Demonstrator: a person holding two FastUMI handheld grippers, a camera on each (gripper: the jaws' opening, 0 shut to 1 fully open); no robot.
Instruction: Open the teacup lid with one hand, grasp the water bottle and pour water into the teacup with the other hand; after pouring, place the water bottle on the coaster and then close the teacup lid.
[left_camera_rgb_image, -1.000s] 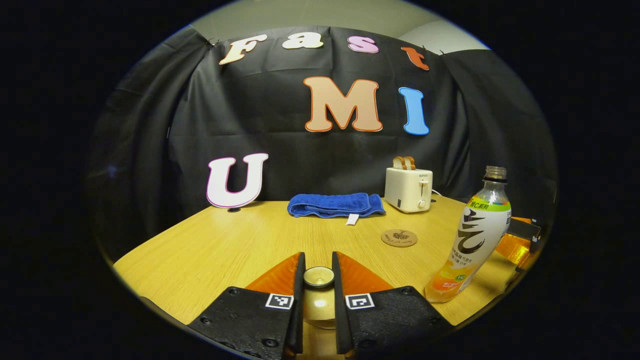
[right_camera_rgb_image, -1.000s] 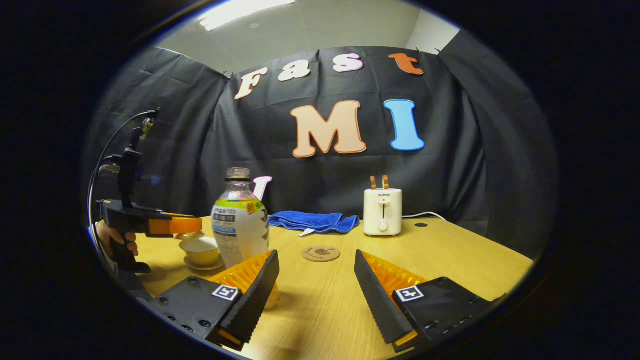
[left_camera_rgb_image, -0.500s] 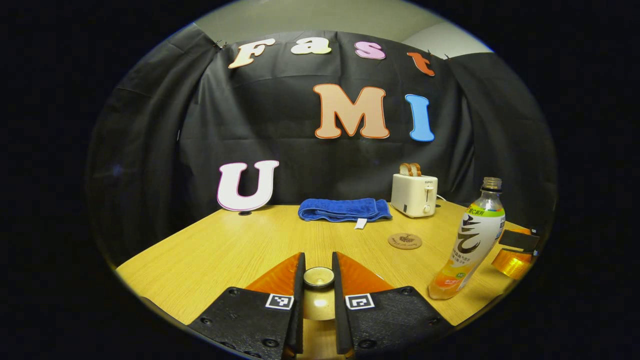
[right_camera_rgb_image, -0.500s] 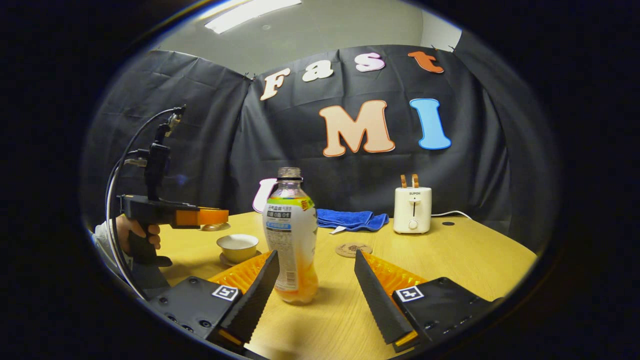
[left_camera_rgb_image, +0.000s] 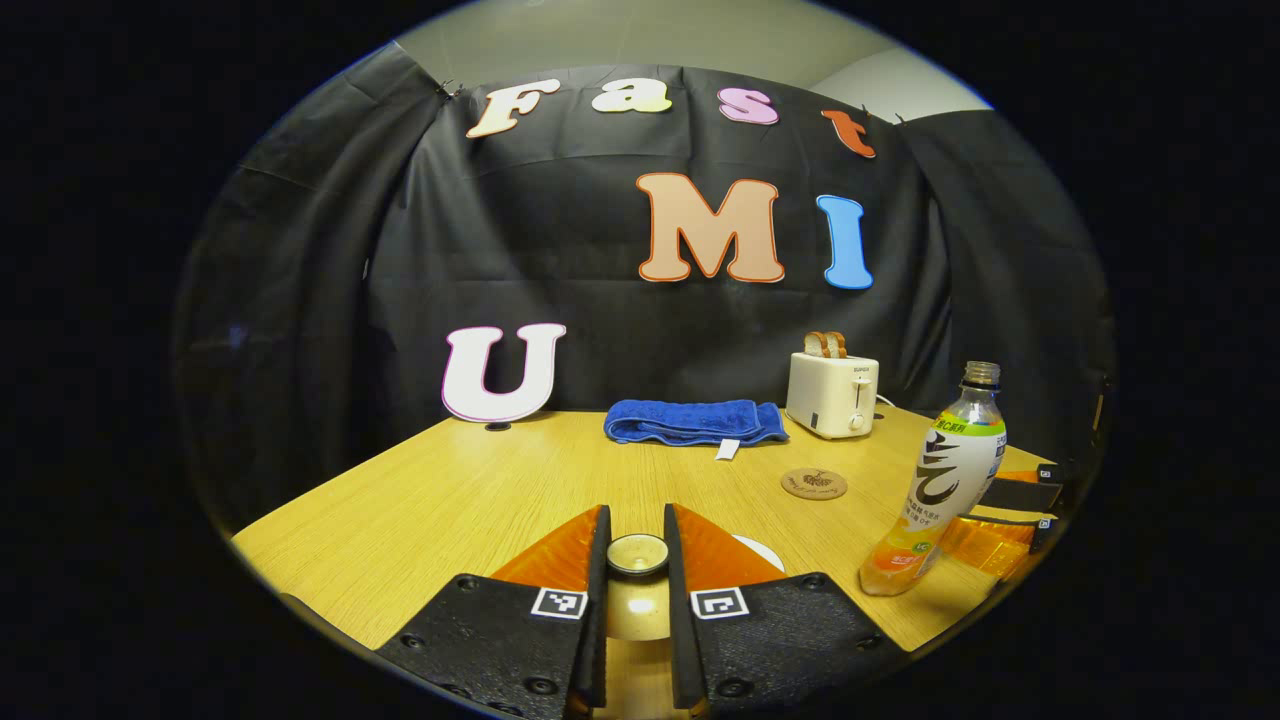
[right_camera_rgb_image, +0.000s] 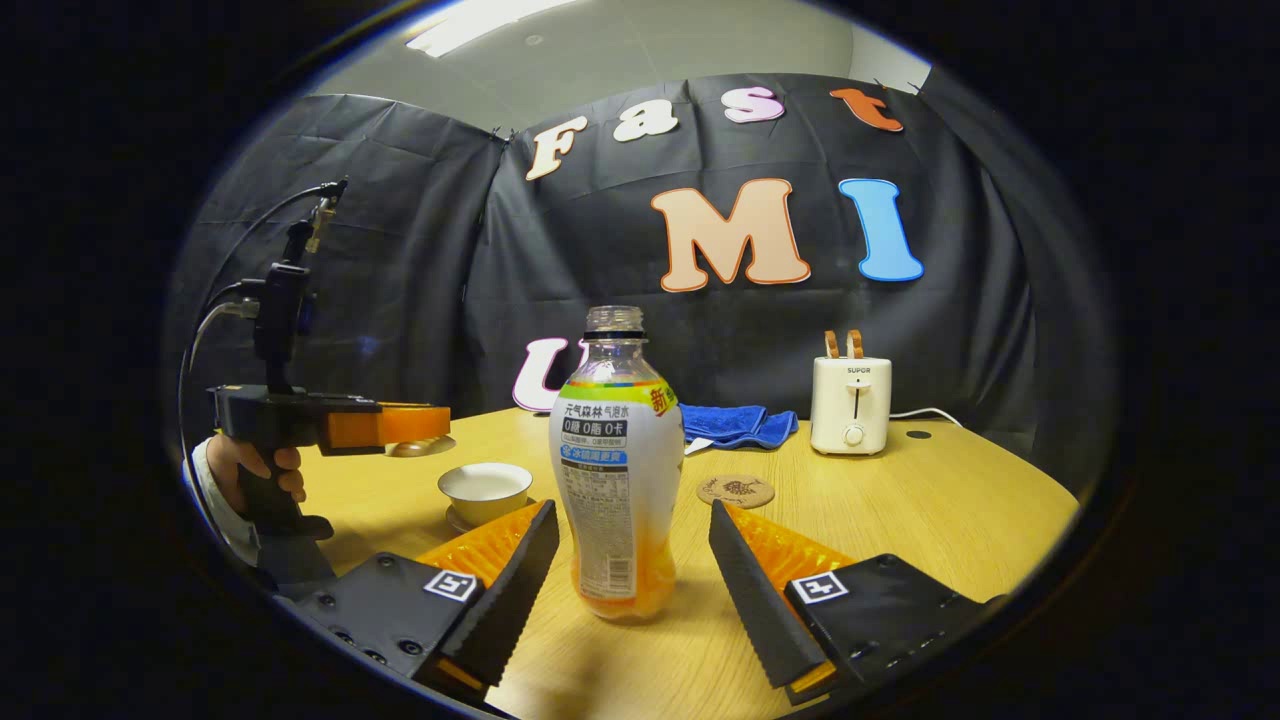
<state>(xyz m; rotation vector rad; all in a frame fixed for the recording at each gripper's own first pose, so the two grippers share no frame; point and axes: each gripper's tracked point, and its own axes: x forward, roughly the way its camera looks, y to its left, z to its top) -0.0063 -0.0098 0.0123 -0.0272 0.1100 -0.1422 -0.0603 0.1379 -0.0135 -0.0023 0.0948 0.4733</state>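
left gripper (left_camera_rgb_image: 636, 560): clamped on the teacup lid (left_camera_rgb_image: 637, 553), fingers pinching its knob. In the right gripper view I see it held in the air, up and to the side of the cup.
right gripper (right_camera_rgb_image: 632, 560): jaws wide apart, water bottle (right_camera_rgb_image: 614, 468) standing between them, neither finger touching it yet as far as I can tell.
teacup (right_camera_rgb_image: 485, 491): uncovered, on its saucer on the table (right_camera_rgb_image: 900, 520), just left of the bottle.
bottle state: no cap, a little orange liquid at the bottom, upright.
coaster (right_camera_rgb_image: 735, 491): bare, behind the bottle, toward the toaster (right_camera_rgb_image: 850, 405).
risk 1: bottle looks closer to my left finger than my right. An off-centre close could shove it toward the cup before both pads bite. It's light and uncapped, so a tip means a spill.
risk 2: thin plastic wall. Squeeze too hard and it may buckle.
risk 3: cup is small. Tilt too fast and the stream could overshoot the rim.
risk 4: lid hangs by its knob alone. Any wobble in my left hand and it could slip and drop on the cup.
risk 5: pour path runs near the left gripper. I'd keep it well aside.
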